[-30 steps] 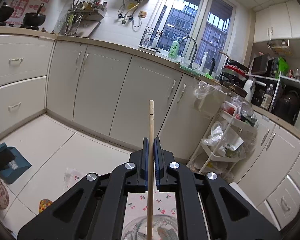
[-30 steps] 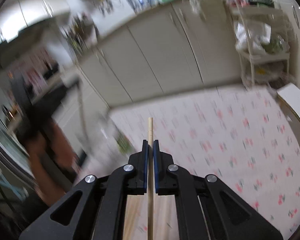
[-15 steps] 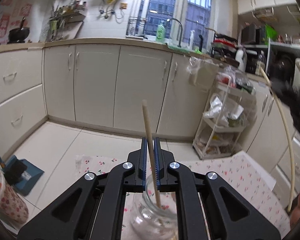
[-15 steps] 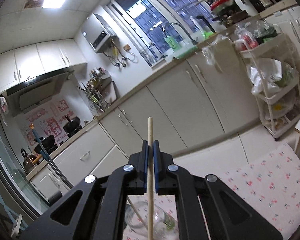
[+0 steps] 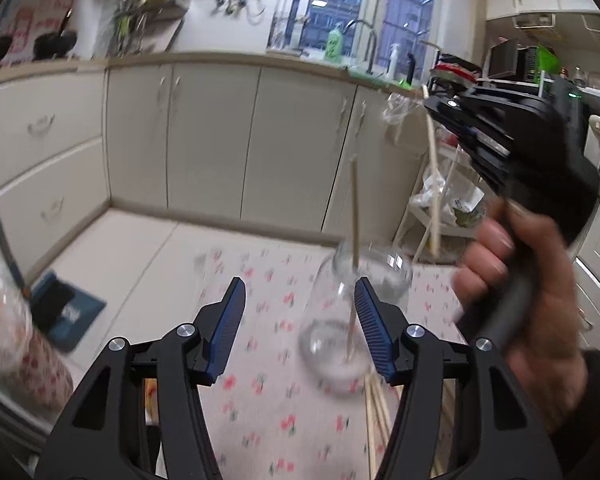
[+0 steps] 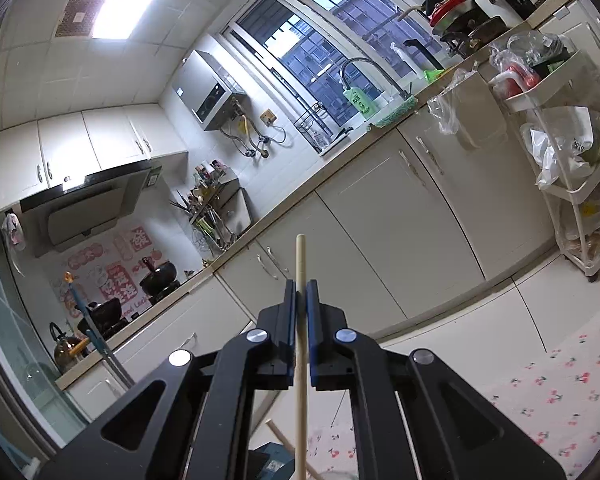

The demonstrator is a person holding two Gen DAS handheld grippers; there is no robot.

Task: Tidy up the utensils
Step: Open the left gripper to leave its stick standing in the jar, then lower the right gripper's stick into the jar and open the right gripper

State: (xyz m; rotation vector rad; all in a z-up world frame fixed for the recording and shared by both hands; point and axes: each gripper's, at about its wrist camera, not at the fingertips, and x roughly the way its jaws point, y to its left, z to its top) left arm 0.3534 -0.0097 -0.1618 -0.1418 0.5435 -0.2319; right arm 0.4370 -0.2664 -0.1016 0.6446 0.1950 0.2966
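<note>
A clear glass jar (image 5: 352, 312) stands on the cherry-print tablecloth (image 5: 260, 360), with one wooden chopstick (image 5: 355, 216) upright in it. My left gripper (image 5: 300, 320) is open and empty, just in front of the jar and a little left of it. My right gripper (image 6: 299, 308) is shut on another wooden chopstick (image 6: 300, 360), held upright above the jar's right side; it shows in the left wrist view (image 5: 496, 136) with that chopstick (image 5: 432, 176) hanging down. The first chopstick's top (image 6: 276, 432) shows low in the right wrist view.
Several loose chopsticks (image 5: 374, 408) lie on the cloth by the jar's base. A patterned container (image 5: 16, 352) stands at the left edge. Cream cabinets (image 5: 204, 136) and a white trolley (image 6: 572, 184) stand beyond the table.
My left gripper has opened and let go of its chopstick, which now stands in the jar. My right gripper has come in closer over the jar with its chopstick.
</note>
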